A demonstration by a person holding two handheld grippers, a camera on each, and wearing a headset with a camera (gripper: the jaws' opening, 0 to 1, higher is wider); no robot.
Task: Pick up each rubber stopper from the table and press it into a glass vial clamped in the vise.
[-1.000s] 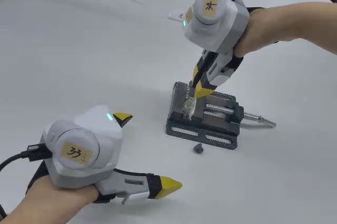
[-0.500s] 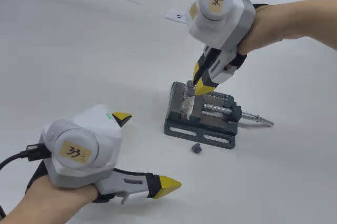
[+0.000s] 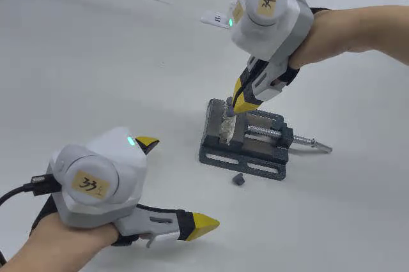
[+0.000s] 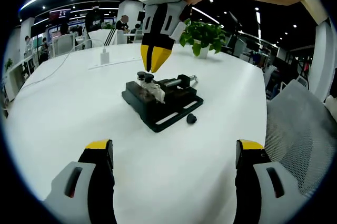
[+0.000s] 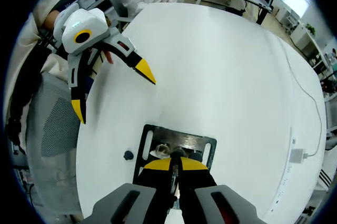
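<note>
Head view: the right claw (image 3: 238,105), tips pressed together, points down at a gray stopper (image 3: 229,112) sitting on the vial (image 3: 225,130) clamped in the black vise (image 3: 255,152). A loose stopper (image 3: 239,180) lies on the white counter (image 3: 96,61) just beside the vise. The left claw (image 3: 177,182) hovers spread wide, holding nothing.

Left gripper view: the right claw's yellow tips hang just above the vise.

Right gripper view: its jaws meet over the vise.
</note>
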